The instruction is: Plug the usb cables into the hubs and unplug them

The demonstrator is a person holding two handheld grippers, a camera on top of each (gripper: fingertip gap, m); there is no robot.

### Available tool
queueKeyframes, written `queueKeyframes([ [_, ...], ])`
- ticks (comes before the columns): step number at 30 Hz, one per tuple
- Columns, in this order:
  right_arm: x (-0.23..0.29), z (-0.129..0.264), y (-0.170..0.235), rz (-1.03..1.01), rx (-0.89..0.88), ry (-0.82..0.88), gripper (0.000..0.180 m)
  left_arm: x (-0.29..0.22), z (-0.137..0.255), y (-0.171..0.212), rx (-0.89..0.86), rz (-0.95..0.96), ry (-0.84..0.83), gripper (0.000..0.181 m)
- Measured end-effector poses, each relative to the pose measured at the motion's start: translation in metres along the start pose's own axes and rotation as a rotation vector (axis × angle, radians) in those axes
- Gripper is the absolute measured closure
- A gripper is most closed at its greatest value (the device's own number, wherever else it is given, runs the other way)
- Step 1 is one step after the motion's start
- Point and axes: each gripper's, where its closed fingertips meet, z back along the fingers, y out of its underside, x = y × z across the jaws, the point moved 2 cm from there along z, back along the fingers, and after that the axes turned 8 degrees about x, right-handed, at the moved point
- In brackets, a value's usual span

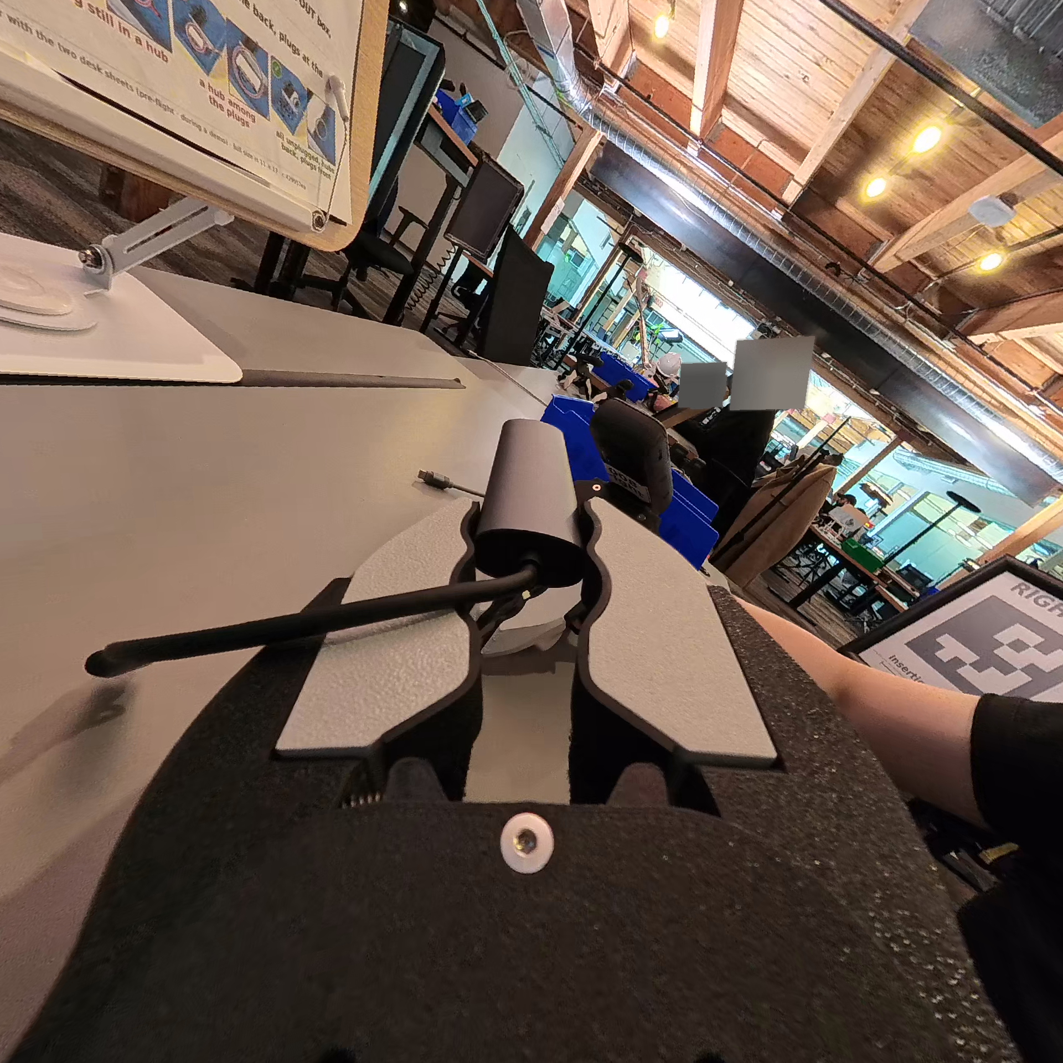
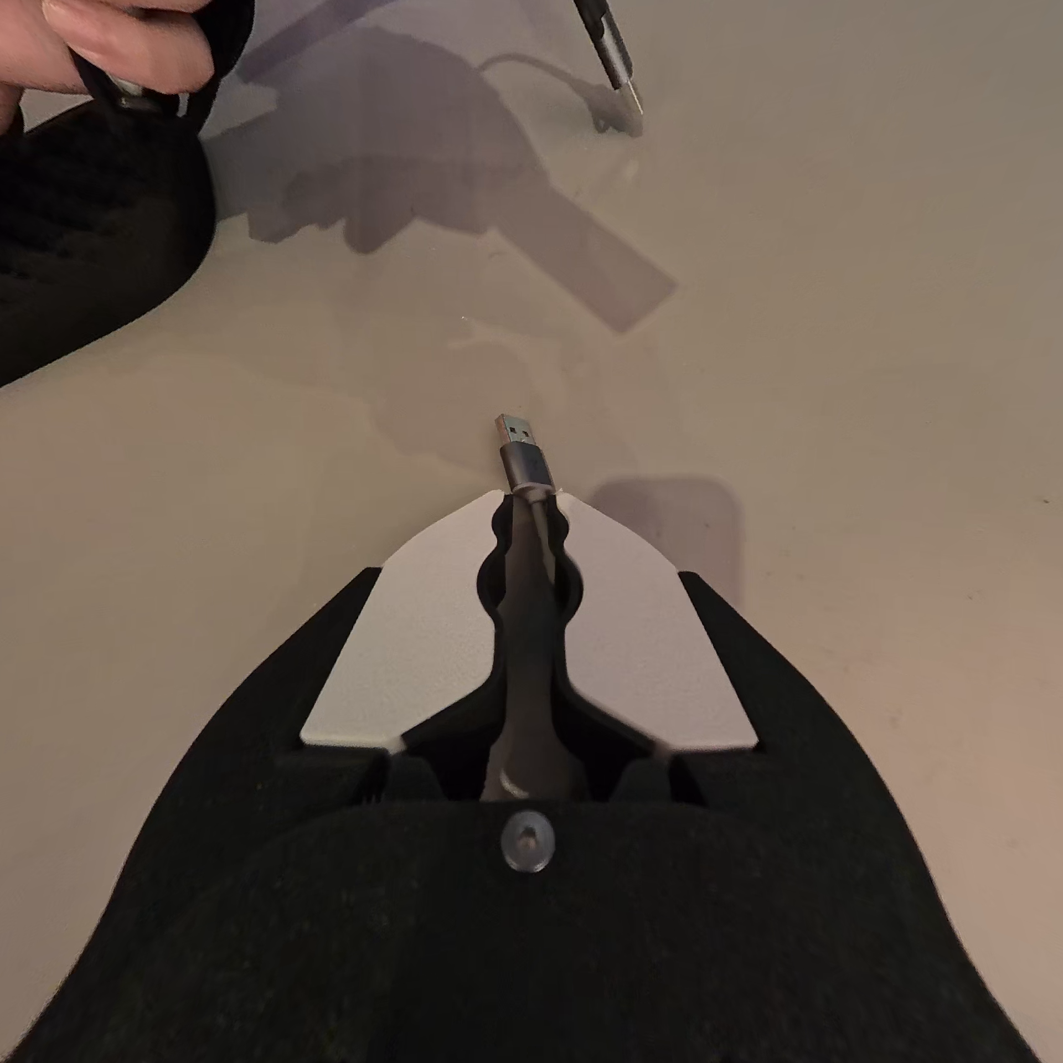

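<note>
In the left wrist view my left gripper [image 1: 532, 512] is shut on a dark grey USB hub [image 1: 526, 477], which points away from me above the grey table [image 1: 201, 489]. The hub's black cable [image 1: 299, 627] trails back to the left over one finger. A grey USB plug [image 1: 434, 478] shows just beyond the hub on its left. In the right wrist view my right gripper [image 2: 530, 493] is shut on a grey cable just behind its USB-A plug [image 2: 520, 446], which sticks out past the fingertips above the table. A dark plug end [image 2: 615, 69] hangs at the top right.
A hand [image 2: 115, 46] holding the other black gripper [image 2: 86, 230] is at the top left of the right wrist view. An instruction board [image 1: 190, 86] on a white stand base [image 1: 115, 339], blue bins [image 1: 690, 517], a framed marker sign [image 1: 978, 644] and a forearm [image 1: 851, 673] surround the table. One gripper's finger ends stand about 15 cm off the other's.
</note>
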Motion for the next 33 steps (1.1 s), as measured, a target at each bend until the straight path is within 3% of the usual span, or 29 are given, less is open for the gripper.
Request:
queueKeyframes([
  [14, 0.007, 0.003, 0.002, -0.028, 0.0, -0.117, 0.174, 0.001, -0.002, 0.002, 0.016, -0.011, -0.014, 0.148],
  [22, 0.01, -0.002, 0.005, 0.046, 0.096, -0.048, 0.172, 0.0, -0.004, 0.003, 0.023, -0.014, -0.01, 0.148],
  [28, 0.01, -0.003, 0.002, 0.009, 0.117, -0.095, 0.172, 0.0, -0.005, 0.004, 0.027, -0.014, -0.011, 0.148],
  [33, 0.011, -0.004, 0.002, 0.115, 0.135, -0.015, 0.172, 0.001, -0.005, 0.004, 0.027, -0.015, -0.014, 0.148],
])
